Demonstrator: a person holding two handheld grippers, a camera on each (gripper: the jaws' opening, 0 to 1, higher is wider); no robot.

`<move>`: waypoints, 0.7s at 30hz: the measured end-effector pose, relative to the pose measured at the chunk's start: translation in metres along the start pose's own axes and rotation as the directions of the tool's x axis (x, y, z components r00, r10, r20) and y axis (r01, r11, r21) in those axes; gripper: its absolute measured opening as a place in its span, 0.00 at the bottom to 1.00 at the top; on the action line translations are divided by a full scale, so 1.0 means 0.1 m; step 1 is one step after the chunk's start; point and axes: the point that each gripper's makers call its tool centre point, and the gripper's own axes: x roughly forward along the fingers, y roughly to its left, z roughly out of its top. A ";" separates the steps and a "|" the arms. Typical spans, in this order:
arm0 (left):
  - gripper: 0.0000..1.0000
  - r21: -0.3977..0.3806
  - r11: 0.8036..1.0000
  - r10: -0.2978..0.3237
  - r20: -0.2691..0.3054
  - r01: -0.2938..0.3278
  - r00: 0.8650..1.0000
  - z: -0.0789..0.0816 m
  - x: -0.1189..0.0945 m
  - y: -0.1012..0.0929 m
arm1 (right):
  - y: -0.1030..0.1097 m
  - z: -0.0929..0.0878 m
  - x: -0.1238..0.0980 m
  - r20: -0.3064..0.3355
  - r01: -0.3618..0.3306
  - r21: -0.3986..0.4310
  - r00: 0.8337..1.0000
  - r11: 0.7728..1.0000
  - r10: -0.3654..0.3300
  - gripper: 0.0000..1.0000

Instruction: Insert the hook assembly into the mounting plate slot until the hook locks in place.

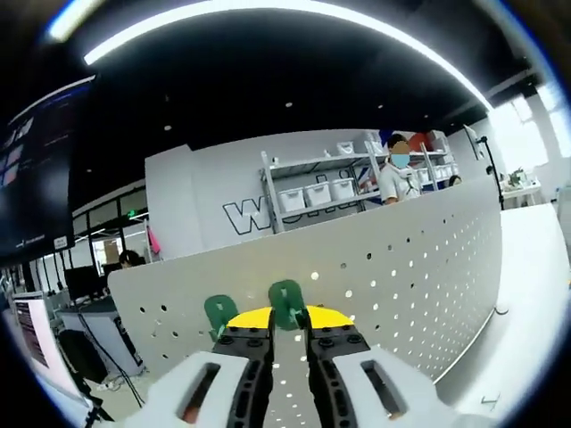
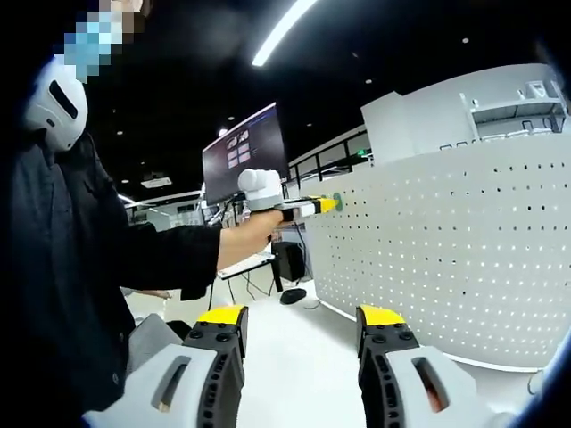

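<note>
The perforated mounting plate (image 1: 393,259) looks like painted sheet metal, matt white and smooth between its rows of small round holes. The green hook assembly (image 1: 285,303) seems moulded plastic with a dull, slightly satin skin. The left tongs (image 1: 287,343) have black matt jaws with yellow tips, set in pale grey plastic housings that are smooth and faintly glossy; the right tongs (image 2: 302,334) look the same. The worktop (image 2: 294,357) is smooth, matt white. The person's sleeve (image 2: 169,259) is dark cloth.
</note>
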 end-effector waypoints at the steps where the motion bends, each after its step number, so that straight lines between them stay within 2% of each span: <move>1: 0.15 -0.020 1.000 -0.005 0.006 0.005 1.000 0.01 -0.05 -0.01 | -0.02 0.00 -0.01 0.001 0.005 0.001 1.000 1.000 -0.005 0.48; 4: 0.15 -0.045 0.999 -0.021 0.016 0.022 1.000 -0.03 -0.26 -0.03 | -0.04 0.02 -0.03 0.008 0.015 0.002 1.000 1.000 -0.015 0.48; 6: 0.16 -0.072 0.997 -0.042 0.010 0.043 0.999 -0.11 -0.43 -0.06 | -0.05 0.02 -0.03 0.007 0.018 0.002 1.000 1.000 -0.018 0.48; 10: 0.17 -0.098 0.992 -0.077 -0.025 0.074 0.997 -0.30 -0.70 -0.12 | -0.04 0.01 -0.01 0.006 0.017 -0.002 1.000 1.000 -0.017 0.48; 14: 0.21 -0.115 0.989 -0.100 -0.041 0.094 0.994 -0.43 -0.93 -0.15 | -0.01 -0.01 0.02 0.000 0.009 -0.002 1.000 1.000 -0.009 0.48; 21: 0.20 -0.125 0.985 -0.131 -0.098 0.119 0.987 -0.69 -1.32 -0.22 | 0.04 -0.02 0.08 -0.001 -0.014 0.002 1.000 1.000 0.014 0.48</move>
